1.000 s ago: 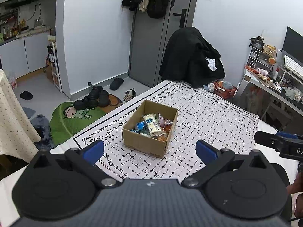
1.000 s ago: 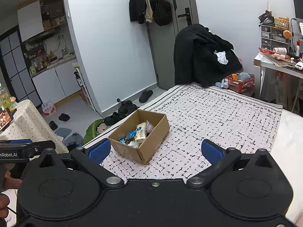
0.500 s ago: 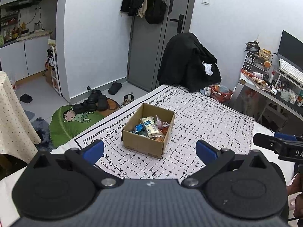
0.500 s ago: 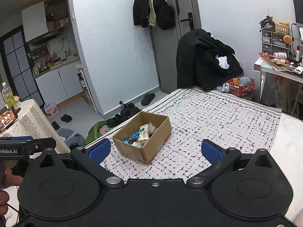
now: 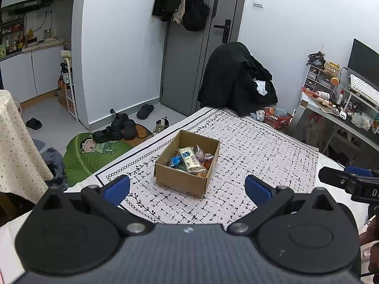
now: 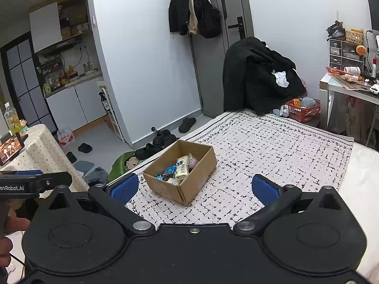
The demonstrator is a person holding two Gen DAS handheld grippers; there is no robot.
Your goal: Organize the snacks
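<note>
Both tongs stood spread wide and held nothing: the left tongs (image 5: 187, 187) and the right tongs (image 6: 194, 187) hung apart from the cardboard box (image 5: 187, 179). The box sat ahead of both, roughly between their blue pads, on the patterned cloth (image 5: 260, 156). Inside it lay the snack packets (image 5: 189, 161), a pale one on top.

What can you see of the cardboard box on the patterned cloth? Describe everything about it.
The cardboard box is plain brown, rectangular, shallow and open-topped, with no flaps showing. It stands upright, turned at an angle, on the white cloth with black dashes, near its bordered edge. Wrapped snacks fill part of it: a pale packet on top, blue and pink wrappers beside. Neither gripper touches it.
</note>
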